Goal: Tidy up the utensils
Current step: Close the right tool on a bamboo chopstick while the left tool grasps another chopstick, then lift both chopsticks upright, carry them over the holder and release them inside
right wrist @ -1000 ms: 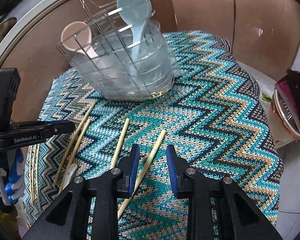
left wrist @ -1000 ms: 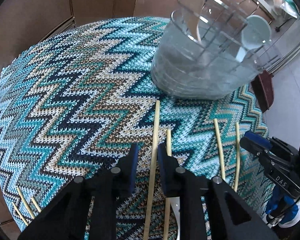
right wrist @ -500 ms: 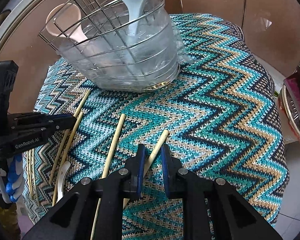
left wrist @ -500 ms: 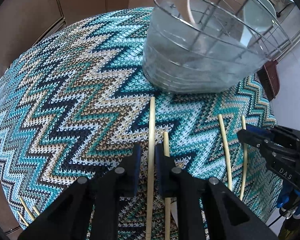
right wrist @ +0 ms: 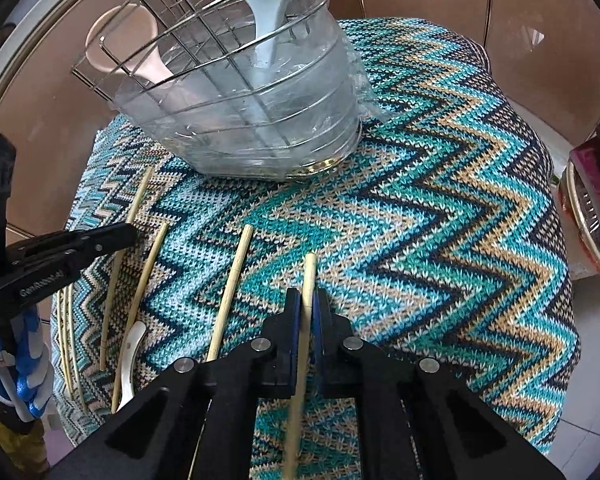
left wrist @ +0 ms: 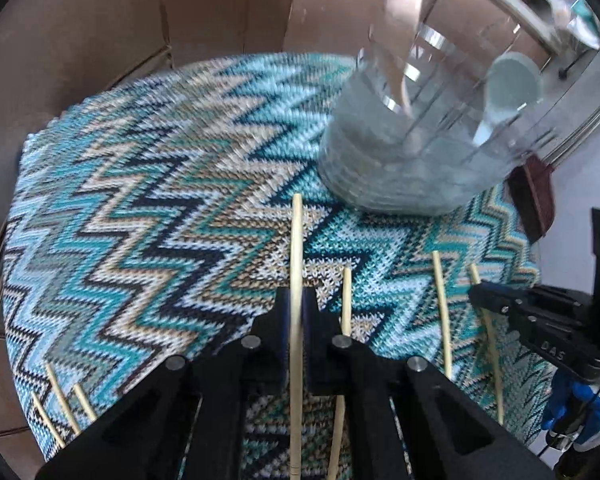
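My left gripper is shut on a long bamboo chopstick that points toward the clear utensil holder. My right gripper is shut on another chopstick. The holder has a wire rack insert and holds a pale blue spoon and a pink spoon. More chopsticks lie loose on the zigzag cloth, one of them just left of my right gripper. A white spoon lies among the chopsticks at the left.
Several chopsticks lie near the cloth's left edge. The cloth covers a small round table with drop-offs all round. Brown cabinet panels stand behind. A dark red object sits off the right edge.
Both grippers have closed from open onto the chopsticks between their fingers. The left view has drawn back and tilted a little, with motion blur.
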A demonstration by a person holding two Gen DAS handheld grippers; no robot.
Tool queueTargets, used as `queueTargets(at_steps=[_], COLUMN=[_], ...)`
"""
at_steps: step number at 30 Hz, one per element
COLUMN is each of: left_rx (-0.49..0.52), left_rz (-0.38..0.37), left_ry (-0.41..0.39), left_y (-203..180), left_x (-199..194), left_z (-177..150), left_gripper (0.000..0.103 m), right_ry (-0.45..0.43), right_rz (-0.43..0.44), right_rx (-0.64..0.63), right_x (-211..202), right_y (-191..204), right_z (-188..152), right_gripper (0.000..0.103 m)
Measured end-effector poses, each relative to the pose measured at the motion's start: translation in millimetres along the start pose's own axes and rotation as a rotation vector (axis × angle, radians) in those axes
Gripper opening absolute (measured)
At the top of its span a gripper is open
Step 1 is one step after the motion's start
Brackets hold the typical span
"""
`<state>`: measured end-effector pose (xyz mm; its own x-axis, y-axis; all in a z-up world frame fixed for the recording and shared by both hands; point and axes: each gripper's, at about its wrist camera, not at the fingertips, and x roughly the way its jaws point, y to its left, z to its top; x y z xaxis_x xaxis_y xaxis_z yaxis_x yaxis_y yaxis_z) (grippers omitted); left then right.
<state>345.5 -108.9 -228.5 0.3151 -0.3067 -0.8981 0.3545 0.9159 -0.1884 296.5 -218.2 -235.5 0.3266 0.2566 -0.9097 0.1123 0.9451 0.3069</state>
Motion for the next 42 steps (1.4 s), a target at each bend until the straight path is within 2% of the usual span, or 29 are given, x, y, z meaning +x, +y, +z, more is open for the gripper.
queueTargets(at_steps=[9, 18, 25, 33, 42], left_rx=[-0.035, -0.123, -0.139, -0.11, -0.103], left_rz=[0.005, -0.041, -0.086, -0.172, -0.261], left_ry=[-0.16, -0.285, -0.376, -0.495, -0.656], left_y=[13, 27, 19, -8, -39], left_x=[-67, -120, -153, -184, -202], left_z=[-26, -46, -49, -18, 44], left_gripper=[0.005, 0.005, 0.005, 0.005, 0.005], right_ry=[-0.124, -0.327, -0.484, -0.64, -0.851], right_rz=[0.071, 0.132, 0.166, 0.178, 0.21], right_rx=[-0.073, -0.171, -0.218, -0.246, -0.257], right_x=[-41, -102, -141, -180, -219], right_y=[22, 43, 62, 70, 78], right_z=[-23, -50, -59, -43, 10], right_gripper=[0.005, 0.005, 0.005, 0.005, 0.005])
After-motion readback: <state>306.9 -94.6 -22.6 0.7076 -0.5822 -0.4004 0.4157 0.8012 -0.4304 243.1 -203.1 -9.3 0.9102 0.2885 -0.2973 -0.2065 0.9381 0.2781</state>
